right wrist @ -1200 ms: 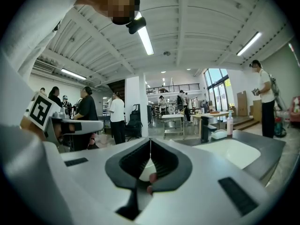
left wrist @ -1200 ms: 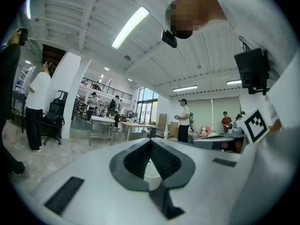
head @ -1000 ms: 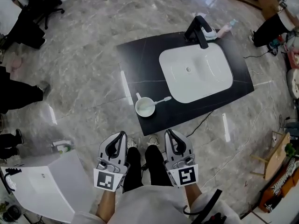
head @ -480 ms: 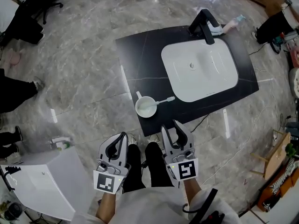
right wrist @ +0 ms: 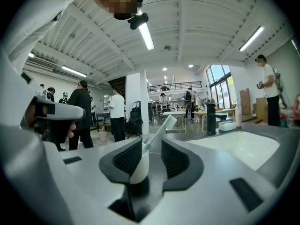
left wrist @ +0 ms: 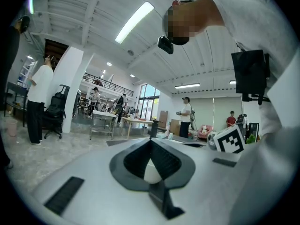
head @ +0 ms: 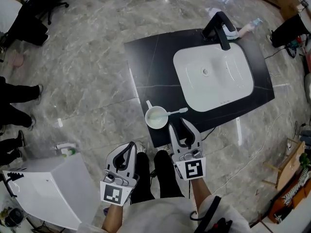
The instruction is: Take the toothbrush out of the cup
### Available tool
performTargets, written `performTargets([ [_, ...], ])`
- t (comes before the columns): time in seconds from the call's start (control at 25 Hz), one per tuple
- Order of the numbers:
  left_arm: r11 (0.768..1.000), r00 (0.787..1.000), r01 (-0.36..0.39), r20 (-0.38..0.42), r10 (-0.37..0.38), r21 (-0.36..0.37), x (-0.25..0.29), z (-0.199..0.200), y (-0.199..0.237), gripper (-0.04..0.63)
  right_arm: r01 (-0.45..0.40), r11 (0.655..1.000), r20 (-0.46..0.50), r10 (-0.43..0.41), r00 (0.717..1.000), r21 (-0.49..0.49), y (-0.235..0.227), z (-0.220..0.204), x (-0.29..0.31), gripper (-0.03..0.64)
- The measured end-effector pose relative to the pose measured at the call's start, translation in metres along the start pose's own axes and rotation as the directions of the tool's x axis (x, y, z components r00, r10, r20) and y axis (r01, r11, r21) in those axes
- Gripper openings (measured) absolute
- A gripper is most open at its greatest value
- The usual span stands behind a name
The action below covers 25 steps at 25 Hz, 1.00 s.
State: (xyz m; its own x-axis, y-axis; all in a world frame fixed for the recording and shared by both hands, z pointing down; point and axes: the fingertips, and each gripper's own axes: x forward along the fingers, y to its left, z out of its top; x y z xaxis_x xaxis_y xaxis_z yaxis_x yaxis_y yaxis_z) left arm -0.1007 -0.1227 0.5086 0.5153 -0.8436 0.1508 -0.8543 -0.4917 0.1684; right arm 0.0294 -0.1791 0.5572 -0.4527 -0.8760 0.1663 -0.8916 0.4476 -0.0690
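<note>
Reaching toward the near edge of the black counter (head: 146,67), the right gripper (head: 180,126) points at the white cup (head: 156,118), its tips just short of the cup's rim. Its 2 jaws have just been opening and now stand wide apart. In the right gripper view the cup (right wrist: 138,167) and the toothbrush (right wrist: 161,128) show in the gap between the ribbed pads (right wrist: 176,159), but the pads do not press on either.

The toothbrush (head: 176,111) sits in the cup with 1 end down inside. It leans over the rim on the basin side and sticks out toward the white basin (head: 214,76). The cup stands upright near the counter's front corner, apart from the basin, with its handle on the side away from the basin. A black faucet (head: 221,23) rises at the basin's far edge.

The left gripper (head: 130,144) hangs over the grey marble floor (head: 87,72), beside the person's legs (head: 163,178) and well apart from the counter. Its jaws are drawn together at the tips, as the left gripper view (left wrist: 150,142) shows, and I see it grasping nothing.

A white box-like unit (head: 46,191) stands at the lower left.
</note>
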Motion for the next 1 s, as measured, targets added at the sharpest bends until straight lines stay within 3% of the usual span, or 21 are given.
performTargets([
  [0.44,1.0,1.0,-0.021,-0.023,0.021,-0.005,0.003,-0.004,0.015,-0.005,0.0,1.0,0.004,0.0,1.0,-0.029,-0.007,0.005,0.027,0.118],
  [1.0,1.0,0.999,-0.027,-0.037,0.026,-0.011,0.001,-0.007,0.022,-0.005,-0.057,0.997,0.001,0.058,0.998,0.058,0.001,0.004,0.044,0.118],
])
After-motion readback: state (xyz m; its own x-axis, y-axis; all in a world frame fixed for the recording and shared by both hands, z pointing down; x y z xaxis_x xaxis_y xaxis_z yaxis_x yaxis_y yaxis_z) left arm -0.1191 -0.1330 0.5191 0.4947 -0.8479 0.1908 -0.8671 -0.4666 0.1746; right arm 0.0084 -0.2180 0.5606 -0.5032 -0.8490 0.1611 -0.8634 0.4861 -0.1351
